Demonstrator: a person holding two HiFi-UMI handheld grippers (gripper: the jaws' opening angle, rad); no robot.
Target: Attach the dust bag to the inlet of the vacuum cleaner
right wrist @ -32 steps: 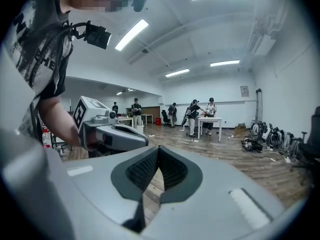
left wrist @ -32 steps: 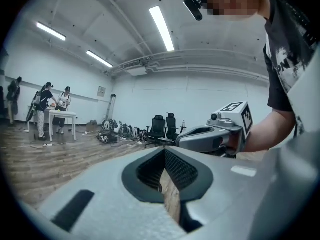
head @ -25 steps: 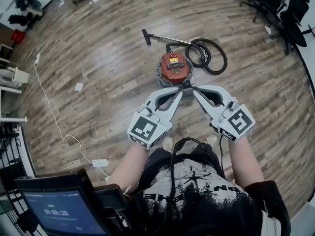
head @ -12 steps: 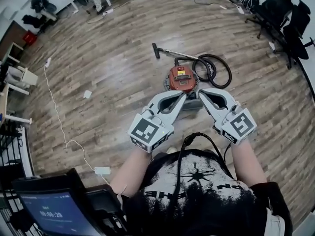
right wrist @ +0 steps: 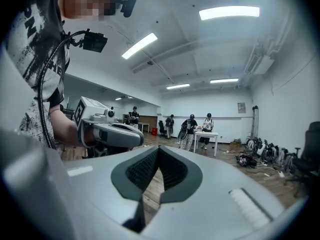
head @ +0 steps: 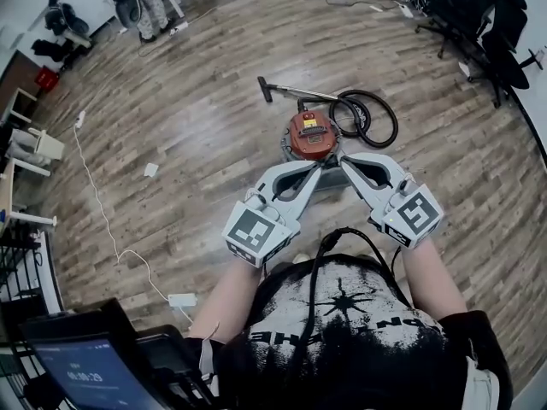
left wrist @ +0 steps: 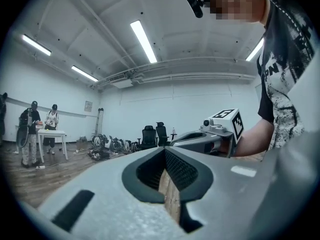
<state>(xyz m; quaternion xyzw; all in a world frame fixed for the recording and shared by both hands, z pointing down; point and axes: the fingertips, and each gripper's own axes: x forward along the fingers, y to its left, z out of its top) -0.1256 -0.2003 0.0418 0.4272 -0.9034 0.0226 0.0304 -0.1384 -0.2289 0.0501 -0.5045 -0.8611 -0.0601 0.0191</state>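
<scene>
Down on the plank floor, head view first: the vacuum cleaner sits just past the tool tips. It's a round red canister with a glossy plastic top. Its ribbed black hose is coiled beside it, and a slim metal wand runs off to a dark nozzle. The left tool and right tool are held out level, tips close together, both smooth grey moulded shells. I can't pick out the dust bag anywhere, and the inlet doesn't show from up here.

Over to the left gripper view: the jaws are pressed together with nothing between them. The black cross-hatched pads meet at the tip, and there's only floorboard behind.

Right gripper view, same story: the jaws are closed tight on nothing, dark textured pads touching.

So which step is this? By my reckoning it fits two stages. The bag may already be seated inside that closed canister, or it may be lying somewhere out of frame. Either way, both tools are empty over the machine, and neither can take hold of anything until its jaws spread.
</scene>
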